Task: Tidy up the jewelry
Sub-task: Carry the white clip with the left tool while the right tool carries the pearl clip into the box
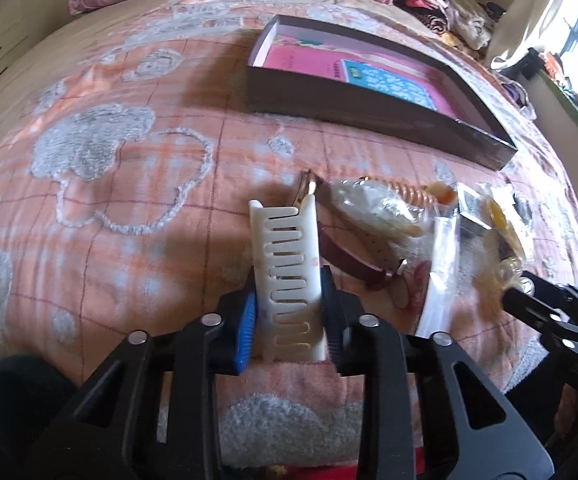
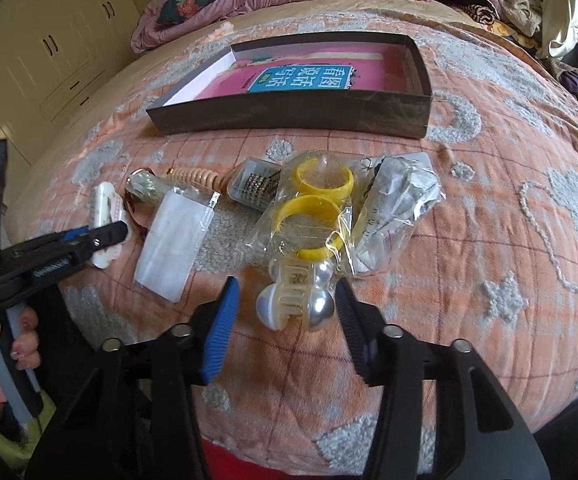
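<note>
White comb-toothed hair clip clamped between left gripper jaws. Pearl claw clip bracketed by right gripper, contact unclear. Beyond pile, brown box holds pink book.

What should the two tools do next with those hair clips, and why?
Probably lift both and carry them to the open box. The left tool already pinches the white claw clip; the right tool straddles the pearl clip with small gaps at its pads, so it should finish closing first.
</note>
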`<control>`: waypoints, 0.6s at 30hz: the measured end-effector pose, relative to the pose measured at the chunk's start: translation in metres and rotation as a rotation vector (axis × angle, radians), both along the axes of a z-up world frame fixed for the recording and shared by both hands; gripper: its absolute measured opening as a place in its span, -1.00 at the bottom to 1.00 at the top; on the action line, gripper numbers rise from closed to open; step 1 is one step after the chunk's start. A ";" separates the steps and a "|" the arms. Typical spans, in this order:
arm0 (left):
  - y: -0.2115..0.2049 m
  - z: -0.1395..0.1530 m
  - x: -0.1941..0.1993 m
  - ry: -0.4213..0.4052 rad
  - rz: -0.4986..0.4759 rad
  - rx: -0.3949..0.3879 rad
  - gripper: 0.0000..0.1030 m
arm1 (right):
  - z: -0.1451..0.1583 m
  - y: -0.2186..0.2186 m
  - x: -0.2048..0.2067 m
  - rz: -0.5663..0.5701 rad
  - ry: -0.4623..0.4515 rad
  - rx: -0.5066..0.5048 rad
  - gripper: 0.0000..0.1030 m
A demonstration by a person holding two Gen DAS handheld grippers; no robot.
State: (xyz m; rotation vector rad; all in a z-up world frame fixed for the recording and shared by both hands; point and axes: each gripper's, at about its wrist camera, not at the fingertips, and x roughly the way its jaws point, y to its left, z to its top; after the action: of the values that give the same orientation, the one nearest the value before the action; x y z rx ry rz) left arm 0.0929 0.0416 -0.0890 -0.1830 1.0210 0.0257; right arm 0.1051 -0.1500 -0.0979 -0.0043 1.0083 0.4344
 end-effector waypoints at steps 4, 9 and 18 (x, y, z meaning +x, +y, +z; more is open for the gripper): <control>0.004 0.012 0.001 -0.031 -0.003 -0.018 -0.61 | -0.001 -0.002 0.000 0.010 -0.009 0.013 -0.29; 0.011 0.033 0.007 -0.071 -0.003 -0.023 -0.61 | 0.015 -0.006 -0.009 0.048 -0.015 0.072 -0.29; 0.019 0.057 0.028 -0.114 -0.003 -0.032 -0.61 | 0.061 -0.014 -0.010 0.082 -0.081 0.164 -0.29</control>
State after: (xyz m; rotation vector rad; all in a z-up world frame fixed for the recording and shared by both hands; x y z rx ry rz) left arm 0.1212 0.0603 -0.0324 -0.2097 0.9080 -0.0036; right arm 0.0950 -0.1637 -0.0374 0.0837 0.8927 0.5868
